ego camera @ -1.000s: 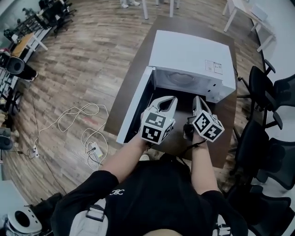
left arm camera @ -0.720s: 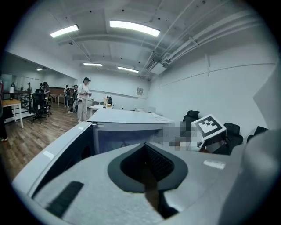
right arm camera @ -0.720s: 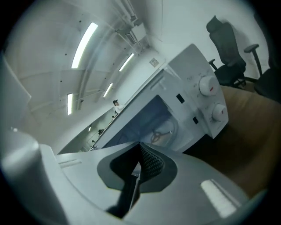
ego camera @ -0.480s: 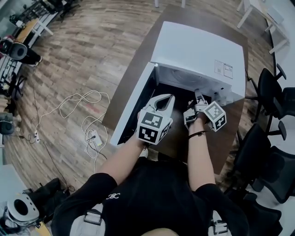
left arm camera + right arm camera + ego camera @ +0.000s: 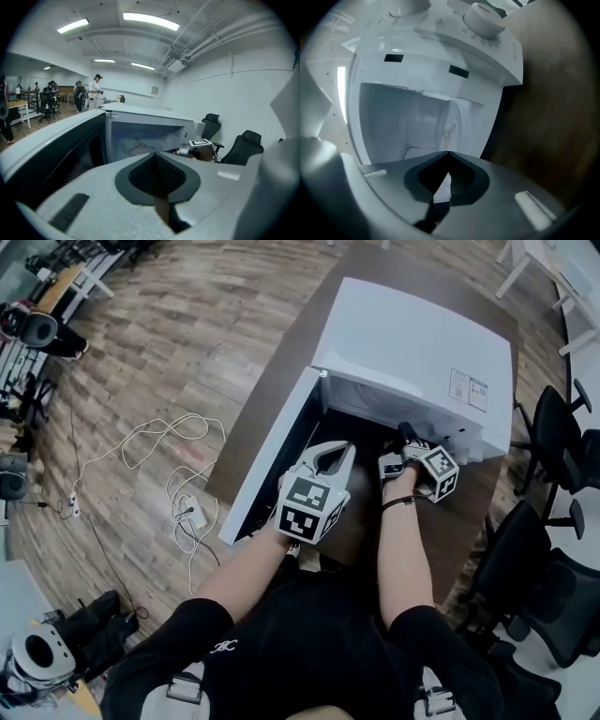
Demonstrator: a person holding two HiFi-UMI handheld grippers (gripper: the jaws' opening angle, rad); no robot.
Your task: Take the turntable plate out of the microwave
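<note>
A white microwave [image 5: 412, 343] stands on a dark brown table [image 5: 469, 521], its door [image 5: 272, 460] swung open to the left. In the left gripper view the glass turntable plate [image 5: 137, 146] lies on the cavity floor. The right gripper view shows the microwave tilted sideways, with the plate [image 5: 452, 123] a pale disc inside. My left gripper [image 5: 349, 448] is shut and empty in front of the opening, beside the door. My right gripper [image 5: 405, 434] is shut with nothing held, at the right side of the cavity mouth below the control panel [image 5: 483, 23]. Both stay outside the cavity.
Black office chairs [image 5: 553, 427] crowd the table's right side. White cables and a power strip [image 5: 183, 517] lie on the wooden floor to the left. People [image 5: 96, 91] stand far back in the room. The open door blocks the left of the cavity.
Both grippers have come lower and closer to the microwave opening. The right one moved further, up to the cavity mouth, and rolled about its own axis. Both stayed shut.
</note>
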